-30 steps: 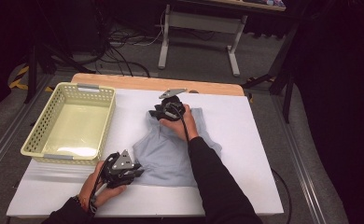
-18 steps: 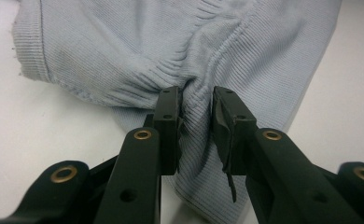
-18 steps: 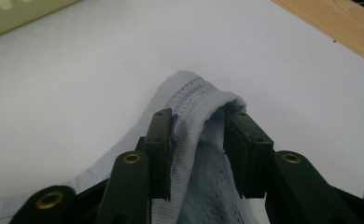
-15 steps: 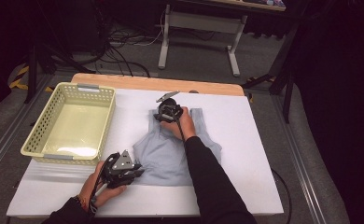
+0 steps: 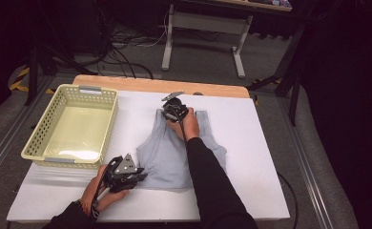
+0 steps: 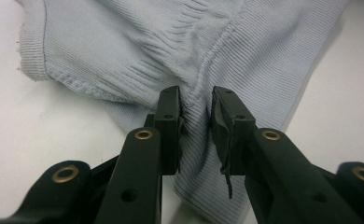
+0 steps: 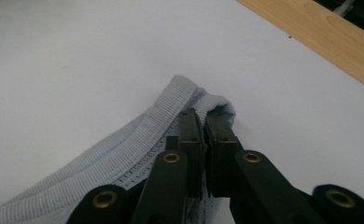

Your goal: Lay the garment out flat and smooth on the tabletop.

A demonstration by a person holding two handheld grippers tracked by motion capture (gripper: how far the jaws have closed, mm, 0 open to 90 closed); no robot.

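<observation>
A light blue ribbed tank top [image 5: 162, 150] lies flat on the white table [image 5: 260, 143]. My left gripper [image 5: 140, 175] sits at its near left corner. In the left gripper view the jaws [image 6: 196, 100] pinch a fold of the top [image 6: 171, 46], and creases run out from the grip. At the far left shoulder strap is my right gripper [image 5: 170, 112]. Its jaws [image 7: 203, 116] have just been closing and now clamp the looped strap end [image 7: 180, 93].
A pale yellow plastic basket [image 5: 108, 129] stands on the table's left side, close to the top. The table's wooden far edge [image 5: 208, 88] runs just beyond the right gripper. Bare white surface lies right of the top. Table legs and cables stand on the floor behind.
My right gripper has sunk a little onto the strap and its jaws have closed on it. The upper part of the top now lies flatter. My left gripper has stayed put.
</observation>
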